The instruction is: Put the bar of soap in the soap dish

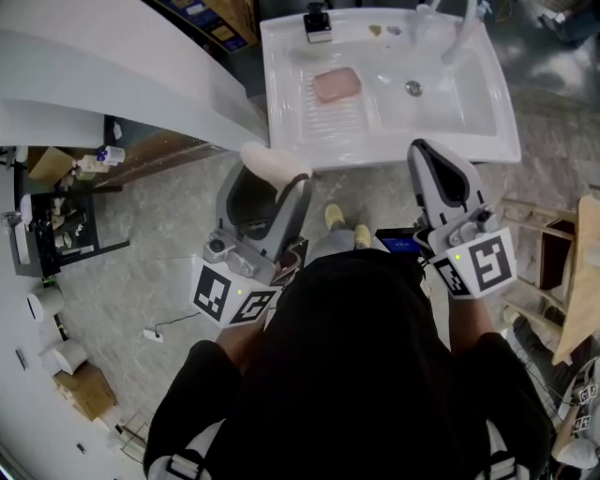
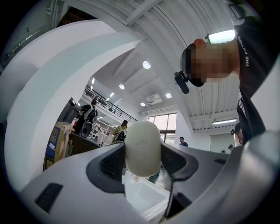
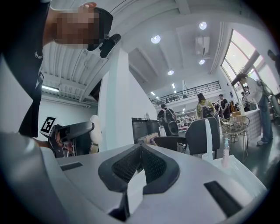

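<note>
A cream-white oval bar of soap sits between the pads of my left gripper, which is shut on it. In the head view the soap hangs just below the front left edge of the white sink. A pink soap dish lies on the ribbed shelf in the sink's left half, farther up the picture than the soap. My right gripper is at the sink's front edge, shut with nothing in it. Its jaws meet in the right gripper view, where the soap shows at the left.
The sink has a drain, a faucet at the back right and a small black device on its back rim. A large white curved fixture runs along the left. A wooden rack stands at the right.
</note>
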A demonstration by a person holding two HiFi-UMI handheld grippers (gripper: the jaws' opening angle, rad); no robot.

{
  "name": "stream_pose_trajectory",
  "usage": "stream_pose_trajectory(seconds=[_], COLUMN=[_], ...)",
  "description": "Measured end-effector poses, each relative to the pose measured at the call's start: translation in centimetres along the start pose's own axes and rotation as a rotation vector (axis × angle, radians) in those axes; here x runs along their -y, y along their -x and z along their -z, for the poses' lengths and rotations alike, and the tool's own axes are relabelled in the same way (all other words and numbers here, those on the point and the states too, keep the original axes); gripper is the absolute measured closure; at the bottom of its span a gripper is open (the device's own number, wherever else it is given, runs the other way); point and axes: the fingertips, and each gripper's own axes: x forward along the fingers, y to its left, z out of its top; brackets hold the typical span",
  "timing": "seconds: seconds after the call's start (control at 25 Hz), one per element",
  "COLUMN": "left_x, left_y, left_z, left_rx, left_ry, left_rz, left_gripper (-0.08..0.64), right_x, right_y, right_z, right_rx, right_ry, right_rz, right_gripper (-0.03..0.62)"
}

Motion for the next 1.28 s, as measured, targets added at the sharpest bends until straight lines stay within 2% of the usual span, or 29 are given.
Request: stream_pose_trajectory(seconds=[0.6, 1.28], left_x=[-5.2, -4.8], left_y=[-0.5, -2.1], left_z=[-0.4, 0.3], left_rx=[0.017, 0.014], left_ry=[0.038, 0.036], left_rz=[0.004, 0.056], left_gripper=[0.307, 0.307], right_x=[-0.7, 0.6], right_y=[-5.1, -4.5], right_z=[0.1, 0.4], right_rx=[-0.020, -0.007], right_ry=[0.033, 0.039], right_rz=[0.007, 0.053], right_gripper=[0.572, 0.571])
